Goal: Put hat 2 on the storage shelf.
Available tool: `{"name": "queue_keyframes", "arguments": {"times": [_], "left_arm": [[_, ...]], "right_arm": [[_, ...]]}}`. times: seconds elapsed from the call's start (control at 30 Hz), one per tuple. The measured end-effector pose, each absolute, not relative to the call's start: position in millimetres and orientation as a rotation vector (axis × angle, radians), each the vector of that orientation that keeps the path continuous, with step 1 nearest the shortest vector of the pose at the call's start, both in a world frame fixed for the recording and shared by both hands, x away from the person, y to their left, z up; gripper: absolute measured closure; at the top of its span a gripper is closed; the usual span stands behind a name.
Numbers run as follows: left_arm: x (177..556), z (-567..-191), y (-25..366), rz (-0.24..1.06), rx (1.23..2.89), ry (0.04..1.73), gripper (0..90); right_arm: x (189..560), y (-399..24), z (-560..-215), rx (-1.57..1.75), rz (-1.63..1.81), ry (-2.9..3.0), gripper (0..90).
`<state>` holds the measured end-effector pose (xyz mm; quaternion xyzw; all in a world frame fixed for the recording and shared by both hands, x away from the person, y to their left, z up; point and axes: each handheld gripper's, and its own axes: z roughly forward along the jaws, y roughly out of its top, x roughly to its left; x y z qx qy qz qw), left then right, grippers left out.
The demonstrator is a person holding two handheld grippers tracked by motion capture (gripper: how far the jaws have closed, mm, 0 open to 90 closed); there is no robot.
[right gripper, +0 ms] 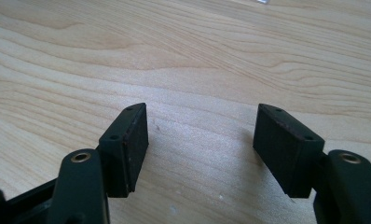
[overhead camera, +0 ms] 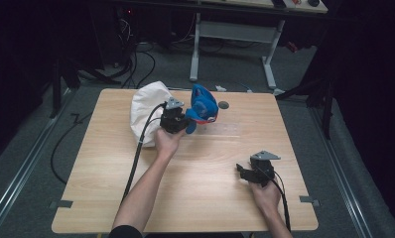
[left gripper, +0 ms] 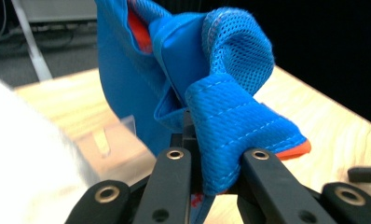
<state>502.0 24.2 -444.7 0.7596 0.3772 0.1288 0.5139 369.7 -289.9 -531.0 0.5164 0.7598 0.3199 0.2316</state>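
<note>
High view: wooden table (overhead camera: 195, 198), person's forearms entering from the near edge. Left gripper (overhead camera: 185, 120) sits toward the far edge, a little left of centre, black cable trailing back along the forearm. Its jaws are clamped on a blue bag (overhead camera: 203, 106), which hangs bunched just right of the gripper body, red trim showing along its lower part. White bag (overhead camera: 146, 111) lies crumpled on the table immediately left of the left gripper, near the far-left corner, touching or just behind the gripper; cannot tell which. Small dark round spot on the table just right of the blue bag. Right gripper (overhead camera: 244, 171) rests low toward the near-right corner, well apart from both bags, grey plate on top, jaws pointing left. Left gripper view: blue bag (left gripper: 230, 116) fills the middle, mesh fabric and a stitched strap folded over, orange lining at the strap's edge; both jaws pressed in on the strap from either side, fabric pinched between them. White bag (left gripper: 30, 168) blurred at lower left. Right gripper view: pads (right gripper: 132, 144) stand wide apart, nothing between them, bare wood grain beneath.
</note>
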Motion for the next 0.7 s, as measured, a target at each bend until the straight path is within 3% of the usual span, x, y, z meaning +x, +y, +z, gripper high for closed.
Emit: {"name": "queue_keyframes", "arguments": {"times": [0.23, 0.7], "left_arm": [[498, -445, 27, 0.332, 1.865, 0.963, 78.9], [483, -448, 35, 0.416, 1.93, 1.037, 47.7]], "right_arm": [[370, -290, -531, 1.42, 0.879, 2.089, 35.5], [370, -290, -531, 1.42, 0.88, 2.089, 35.5]]}}
